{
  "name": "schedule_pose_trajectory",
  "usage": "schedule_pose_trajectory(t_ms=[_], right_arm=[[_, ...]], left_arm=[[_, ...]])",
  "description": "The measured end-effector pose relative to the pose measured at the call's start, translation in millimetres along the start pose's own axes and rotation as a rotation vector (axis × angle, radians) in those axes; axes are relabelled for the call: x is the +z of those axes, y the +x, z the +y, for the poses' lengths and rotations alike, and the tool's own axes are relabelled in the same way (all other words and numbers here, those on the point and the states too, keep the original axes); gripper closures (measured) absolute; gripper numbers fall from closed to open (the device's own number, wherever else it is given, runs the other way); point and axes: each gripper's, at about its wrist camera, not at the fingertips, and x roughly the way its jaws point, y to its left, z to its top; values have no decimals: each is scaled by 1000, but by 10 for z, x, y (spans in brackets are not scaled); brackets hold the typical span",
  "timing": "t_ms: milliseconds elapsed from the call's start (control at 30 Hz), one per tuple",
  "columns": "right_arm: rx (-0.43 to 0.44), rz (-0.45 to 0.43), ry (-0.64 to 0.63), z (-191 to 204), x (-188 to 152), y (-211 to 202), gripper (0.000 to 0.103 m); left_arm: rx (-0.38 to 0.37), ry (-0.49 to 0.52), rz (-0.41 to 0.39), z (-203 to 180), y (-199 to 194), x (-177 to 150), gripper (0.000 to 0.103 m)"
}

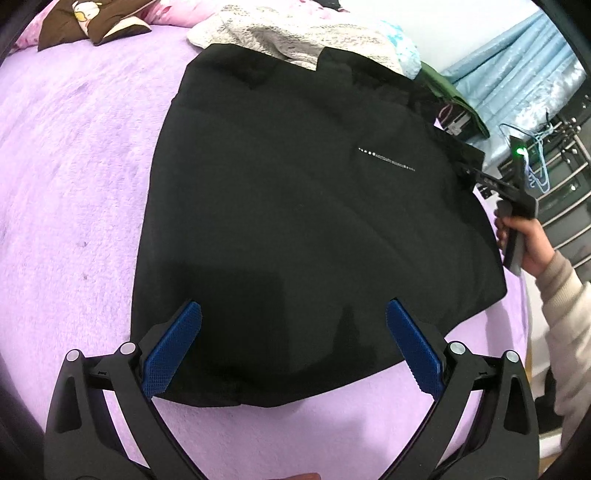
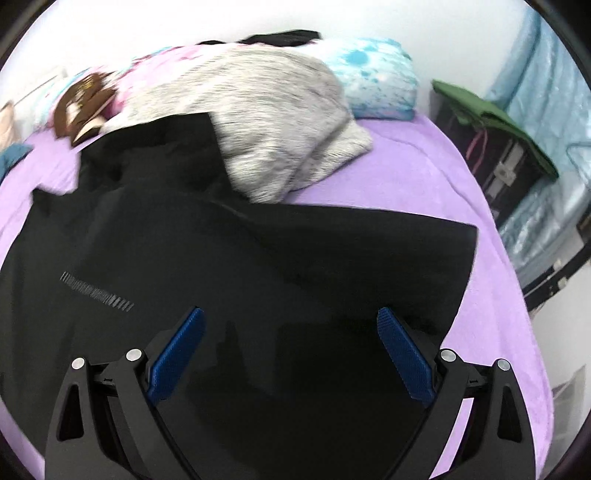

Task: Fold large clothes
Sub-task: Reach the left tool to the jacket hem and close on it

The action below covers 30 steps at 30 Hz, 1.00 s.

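Note:
A large black garment (image 1: pixel 295 206) lies spread flat on the purple bed cover (image 1: pixel 74 184), with a small line of white print (image 1: pixel 388 159) on its right half. My left gripper (image 1: pixel 293 314) hovers open over the garment's near hem, blue pads (image 1: pixel 173 347) wide apart, nothing between them. In the right wrist view the same black garment (image 2: pixel 258 258) fills the middle, one sleeve reaching right toward the bed's edge. My right gripper (image 2: pixel 290 325) is open above it, empty. The right gripper body (image 1: pixel 509 195), held by a hand, shows at the garment's right edge in the left wrist view.
A grey fluffy blanket (image 2: pixel 273 122) lies bunched at the head of the bed, overlapping the garment's top. Beside it are a blue-patterned pillow (image 2: pixel 376 81) and a brown cushion (image 1: pixel 88 22). A dark box under green cloth (image 2: pixel 495 125) stands beside the bed, with blue curtains behind.

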Motion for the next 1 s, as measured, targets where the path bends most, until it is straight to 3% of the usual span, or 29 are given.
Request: schedule_pose_trajectory(t_ms=[133,267,333,533,733,1000], right_arm=[[-52,47,72,-238,107,347,11],[-32,99,178,-459,128,600,8],[-29,84,194,-468,112,569,7],[20,12,173,-461,-38,105,7],[99,-25,210,-457,-418,-463,7],[197,-88,225,51,-1066,-1020,7]], left_arm=[[12,-16,3,56,16,0,7],[2,-31,5,98,0,8,7],[-11,-43,7,123,-8,8,7],[-65,-101,-3,224,-119,46,7],[-67,-153,-10,318,-234,35,7],[-59,-158,15,365,-330,-41,7]])
